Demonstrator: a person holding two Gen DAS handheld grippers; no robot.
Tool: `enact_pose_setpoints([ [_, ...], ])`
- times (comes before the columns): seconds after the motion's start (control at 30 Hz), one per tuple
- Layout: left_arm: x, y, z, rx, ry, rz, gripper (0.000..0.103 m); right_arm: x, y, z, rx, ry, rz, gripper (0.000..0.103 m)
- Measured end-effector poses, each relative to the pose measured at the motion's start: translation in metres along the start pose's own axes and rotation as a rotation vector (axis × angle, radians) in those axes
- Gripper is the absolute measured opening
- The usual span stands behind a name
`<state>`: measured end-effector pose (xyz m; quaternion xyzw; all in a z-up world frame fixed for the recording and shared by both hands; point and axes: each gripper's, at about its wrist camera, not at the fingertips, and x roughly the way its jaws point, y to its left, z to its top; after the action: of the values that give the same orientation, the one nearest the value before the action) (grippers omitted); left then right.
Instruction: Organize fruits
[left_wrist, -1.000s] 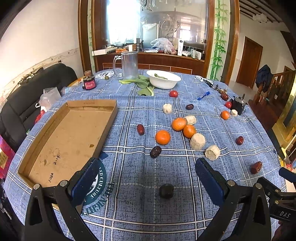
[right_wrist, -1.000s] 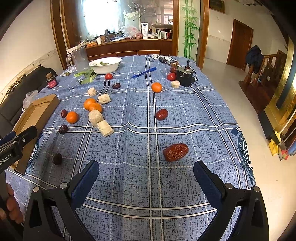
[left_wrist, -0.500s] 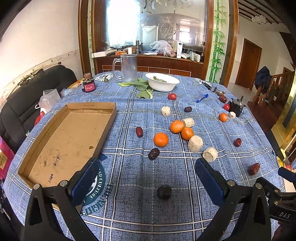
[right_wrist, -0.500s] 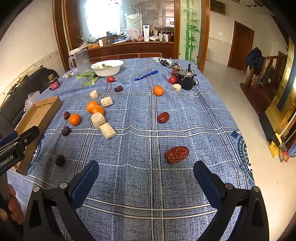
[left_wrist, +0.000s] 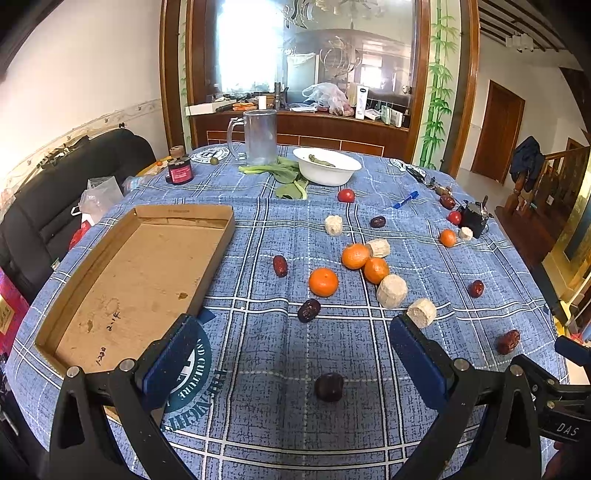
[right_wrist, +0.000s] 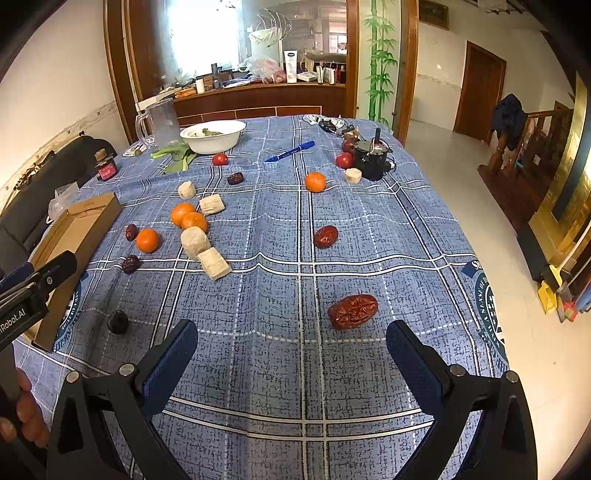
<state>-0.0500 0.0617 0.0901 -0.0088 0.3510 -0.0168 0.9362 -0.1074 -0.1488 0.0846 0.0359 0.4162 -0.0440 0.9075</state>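
We log the cardboard tray (left_wrist: 129, 280) ahead-left of our left gripper (left_wrist: 295, 362), spread wide with a dark fruit (left_wrist: 328, 386) lying between its fingers, then our right gripper (right_wrist: 291, 354), equally spread, red date (right_wrist: 352, 311) just ahead.

Shallow brown cardboard tray (left_wrist: 140, 266), open-topped, lies flat at the left side of the blue checked cloth, nothing in it. Three mandarins (left_wrist: 323, 282) sit grouped mid-table, two of them touching; a fourth mandarin (right_wrist: 315, 182) lies apart toward the far right. Pale cut cylinder pieces (left_wrist: 392, 291) are scattered beside and among the mandarins, some on end, some on their sides. Wrinkled red dates are spread widely: one large date (right_wrist: 353, 311) near the right front, another date (right_wrist: 325, 236) mid-right, a slim date (left_wrist: 280, 266) near the tray. A dark round fruit (left_wrist: 328, 386) lies alone at the near edge. Small red tomatoes (left_wrist: 345, 195) rest further back.
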Motion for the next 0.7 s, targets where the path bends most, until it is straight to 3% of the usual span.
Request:
enact_pose_setpoints([
  [0.43, 0.009, -0.001, -0.001, 0.027, 0.039, 0.015, 0.103, 0.003, -0.009, 0.002, 0.010, 0.001, -0.009, 0.102],
  [0.57, 0.015, -0.001, -0.004, 0.056, 0.070, 0.053, 0.103, 0.010, -0.041, 0.003, 0.054, 0.023, -0.028, 0.102],
  [0.7, 0.025, -0.004, -0.009, 0.086, 0.114, 0.084, 0.103, 0.024, -0.063, -0.001, 0.074, 0.086, 0.004, 0.100],
])
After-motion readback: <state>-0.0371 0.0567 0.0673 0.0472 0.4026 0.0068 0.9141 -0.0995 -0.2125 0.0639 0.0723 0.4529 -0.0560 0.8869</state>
